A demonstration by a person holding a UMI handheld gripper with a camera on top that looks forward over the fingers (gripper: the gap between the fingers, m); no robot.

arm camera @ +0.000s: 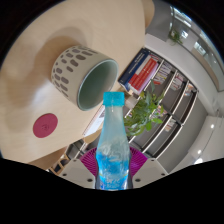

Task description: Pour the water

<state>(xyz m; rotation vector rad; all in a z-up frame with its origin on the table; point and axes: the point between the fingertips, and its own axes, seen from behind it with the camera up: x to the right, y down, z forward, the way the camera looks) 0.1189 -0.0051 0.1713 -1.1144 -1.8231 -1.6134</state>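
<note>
A pink disc point(44, 125) lay on the pale table point(40, 45). Beyond the table's edge stood a shelf point(165, 85) with a row of books point(143, 70). A green plant point(143, 112) sat just below the books, beside the shelf.

A pale, beige surface point(45, 30) carries a white cup point(82, 73) with grey oval marks, standing near its rounded edge. A pink round coaster point(44, 125) lies flat, apart from the cup.
</note>
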